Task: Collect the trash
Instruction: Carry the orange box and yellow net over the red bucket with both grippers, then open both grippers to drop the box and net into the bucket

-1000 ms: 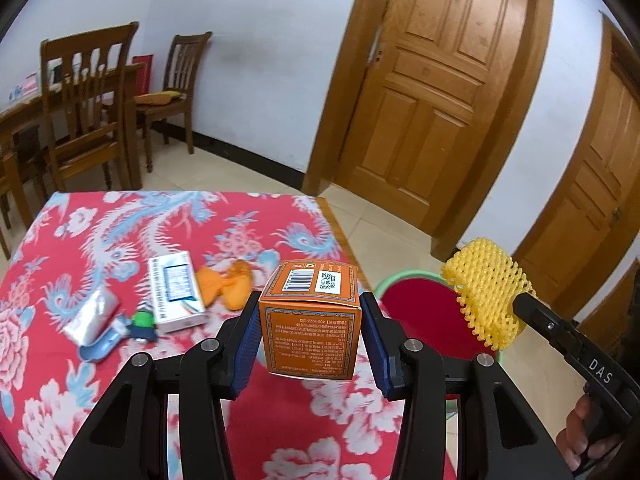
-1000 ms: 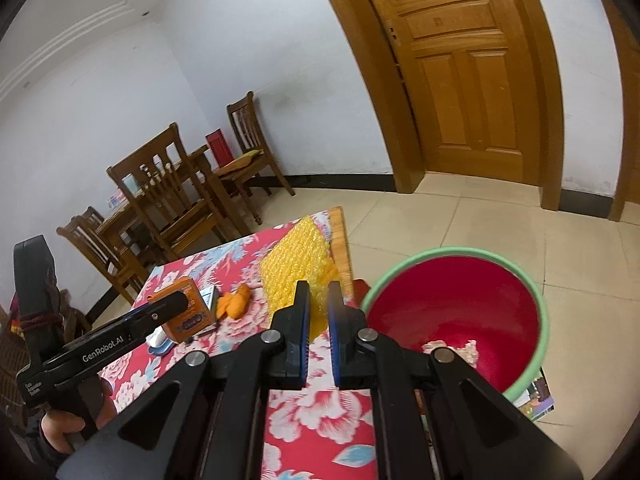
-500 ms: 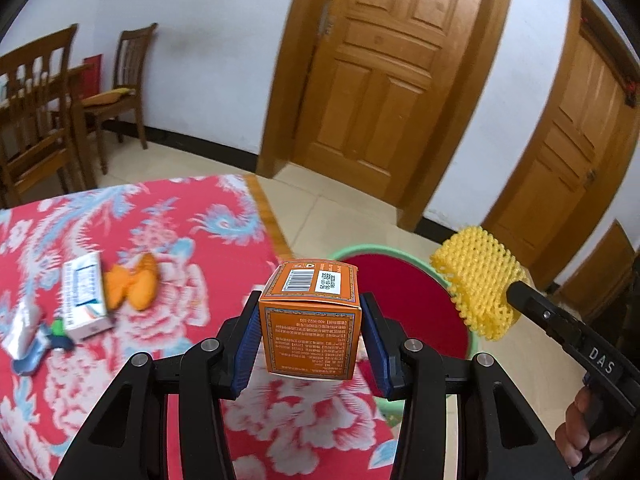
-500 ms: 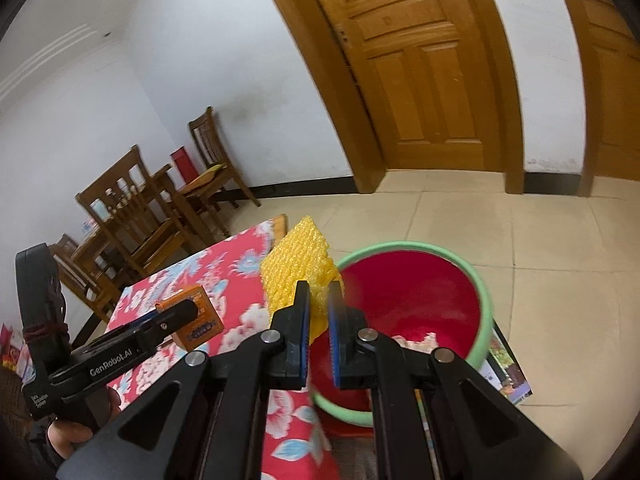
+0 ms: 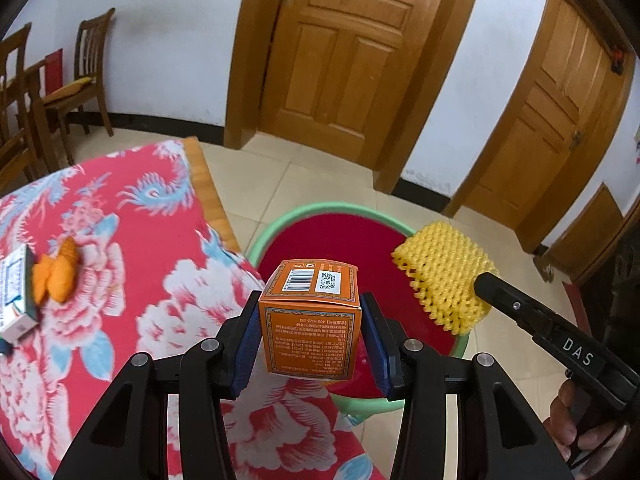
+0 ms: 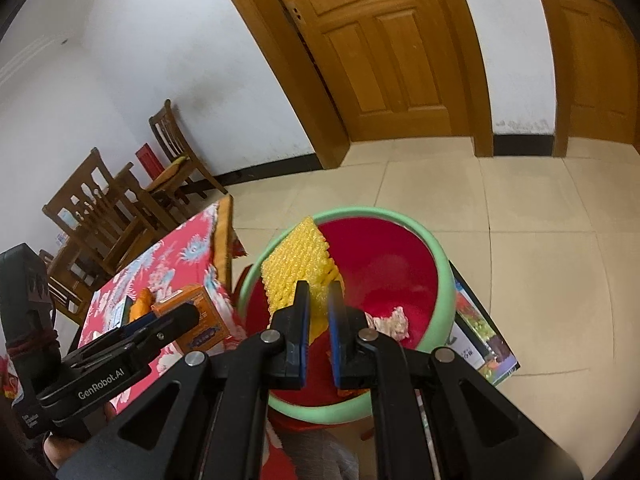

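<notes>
My left gripper (image 5: 310, 320) is shut on an orange carton (image 5: 310, 320), held in the air at the table's right edge, just beside the bin's near-left rim. My right gripper (image 6: 319, 300) is shut on a yellow foam net (image 6: 298, 264), which hangs over the red bin with a green rim (image 6: 442, 256). In the left wrist view the foam net (image 5: 444, 276) sits over the bin (image 5: 280, 222) at its right side. A crumpled pale scrap (image 6: 394, 320) lies inside the bin.
On the red floral tablecloth (image 5: 132, 240) lie orange peel pieces (image 5: 56, 272) and a white-blue box (image 5: 16, 300). A printed flat carton (image 6: 480, 328) lies under the bin. Wooden chairs (image 6: 120, 208) stand behind the table, wooden doors (image 5: 340, 52) beyond the tiled floor.
Both grippers have swung right from over the table toward the bin and dropped lower. The carton and the foam net stay gripped; the net now hangs over the bin.
</notes>
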{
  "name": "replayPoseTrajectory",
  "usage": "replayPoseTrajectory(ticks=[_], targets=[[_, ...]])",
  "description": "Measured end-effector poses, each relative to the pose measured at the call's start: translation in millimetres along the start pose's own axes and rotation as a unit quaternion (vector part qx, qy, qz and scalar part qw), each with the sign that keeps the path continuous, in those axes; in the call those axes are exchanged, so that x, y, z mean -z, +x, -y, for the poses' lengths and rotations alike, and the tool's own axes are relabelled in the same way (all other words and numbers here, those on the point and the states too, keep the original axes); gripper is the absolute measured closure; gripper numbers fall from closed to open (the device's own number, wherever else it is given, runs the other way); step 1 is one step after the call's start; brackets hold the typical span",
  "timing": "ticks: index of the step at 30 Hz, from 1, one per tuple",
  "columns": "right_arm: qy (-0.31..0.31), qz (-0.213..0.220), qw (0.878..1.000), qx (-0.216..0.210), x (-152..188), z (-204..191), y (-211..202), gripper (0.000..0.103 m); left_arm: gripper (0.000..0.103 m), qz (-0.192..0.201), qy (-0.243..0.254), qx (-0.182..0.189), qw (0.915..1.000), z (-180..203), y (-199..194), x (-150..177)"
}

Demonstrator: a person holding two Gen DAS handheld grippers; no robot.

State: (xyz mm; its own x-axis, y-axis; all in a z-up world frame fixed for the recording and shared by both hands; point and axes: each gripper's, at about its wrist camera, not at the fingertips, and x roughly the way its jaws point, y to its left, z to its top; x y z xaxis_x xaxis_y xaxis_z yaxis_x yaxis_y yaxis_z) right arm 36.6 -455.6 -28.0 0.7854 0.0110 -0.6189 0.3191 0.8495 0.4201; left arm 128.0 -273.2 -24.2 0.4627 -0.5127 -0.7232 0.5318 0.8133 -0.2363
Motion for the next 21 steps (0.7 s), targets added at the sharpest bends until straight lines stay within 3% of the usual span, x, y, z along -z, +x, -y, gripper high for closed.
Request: replayPoseTrajectory(ticks=[6,10,21], targets=[[0.019,-0.012,1.0,0.003,2.2,8.4,11.4,0.087,0.055,-0.015,0.008,0.01,0.9998,5.4,14.5,2.2],[0.033,-0.016,0.999,0.005,3.6,14.1,14.6,0.084,0.042,-0.021,0.008,0.003,0.9997,5.9,17.0,1.3],[0.028,-0.012,1.0,0.008,4.8,11.7,9.0,0.079,0.041,-0.009,0.001,-0.002,1.0,-1.2,5.5,0.0]])
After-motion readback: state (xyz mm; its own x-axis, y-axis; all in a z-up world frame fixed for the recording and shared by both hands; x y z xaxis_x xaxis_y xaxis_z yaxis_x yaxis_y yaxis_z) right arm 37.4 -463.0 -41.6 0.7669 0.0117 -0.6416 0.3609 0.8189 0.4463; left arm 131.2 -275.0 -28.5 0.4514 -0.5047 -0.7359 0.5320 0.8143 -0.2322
